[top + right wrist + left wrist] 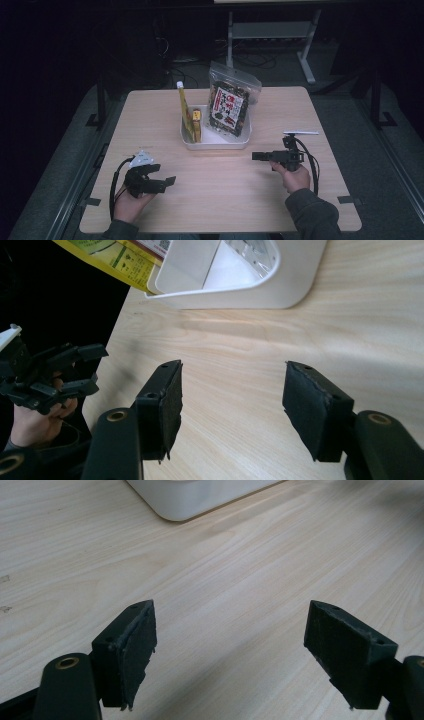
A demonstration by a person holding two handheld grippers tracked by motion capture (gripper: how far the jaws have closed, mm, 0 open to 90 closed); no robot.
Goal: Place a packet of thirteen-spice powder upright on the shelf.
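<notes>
Both grippers, left (pixel 167 182) and right (pixel 257 156), hover over the table (pixel 225 200) with jaws wide and empty. Each sits near the white tray (pixel 215 142).

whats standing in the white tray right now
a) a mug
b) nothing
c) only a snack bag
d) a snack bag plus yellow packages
d: in the high view the white tray holds a snack bag leaning at its right side and yellow packages standing at its left.

Overhead view; tong cameras near tabletop (pixel 225 185)
</notes>
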